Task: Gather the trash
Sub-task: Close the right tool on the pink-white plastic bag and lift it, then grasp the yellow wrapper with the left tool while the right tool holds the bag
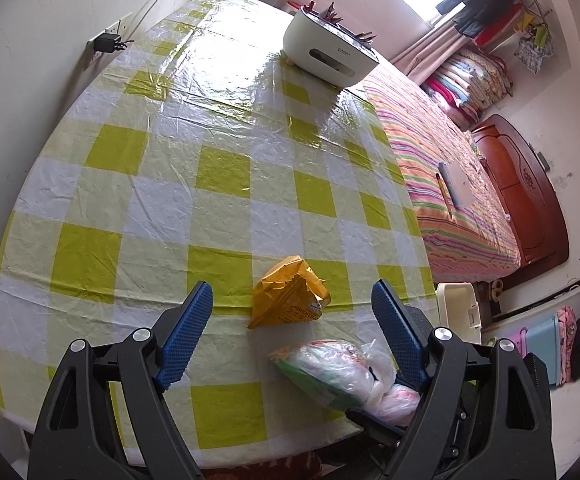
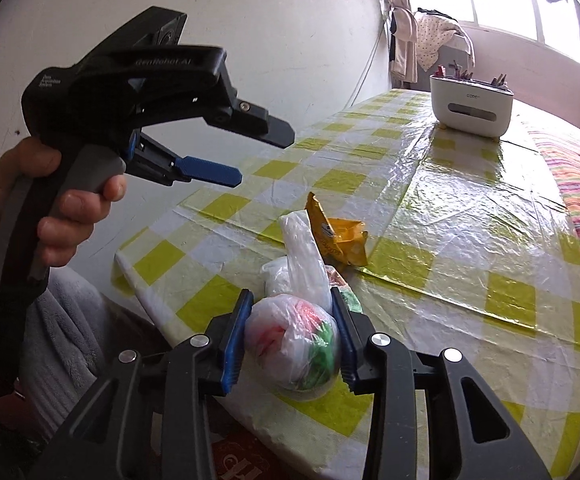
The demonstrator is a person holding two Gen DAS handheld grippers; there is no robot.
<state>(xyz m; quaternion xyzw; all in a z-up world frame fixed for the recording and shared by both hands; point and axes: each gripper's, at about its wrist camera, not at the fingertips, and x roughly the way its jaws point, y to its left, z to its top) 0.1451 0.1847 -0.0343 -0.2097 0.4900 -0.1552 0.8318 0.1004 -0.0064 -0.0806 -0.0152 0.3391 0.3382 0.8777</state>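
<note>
A crumpled yellow snack wrapper [image 1: 290, 300] [image 2: 342, 236] lies on the green-and-white checked table [image 1: 161, 168] near its front edge. Just nearer sits a knotted clear plastic bag [image 1: 330, 372] [image 2: 290, 336] with pink and green scraps inside. My right gripper [image 2: 292, 300] is shut on that bag, both blue pads pressing its sides at the table's edge. My left gripper [image 1: 292, 292] [image 2: 259, 158] hangs above the table, held by a hand [image 2: 69, 200]. It is open and holds nothing. In the left wrist view the wrapper lies between its fingers, further on.
A white organiser box [image 1: 330, 52] [image 2: 472, 108] with pens stands at the table's far end. A bed with a striped blanket [image 1: 450, 184] runs along the table's right side. A cream lidded bin [image 1: 460, 308] sits below the right corner. The wall [image 2: 249, 20] is on the left.
</note>
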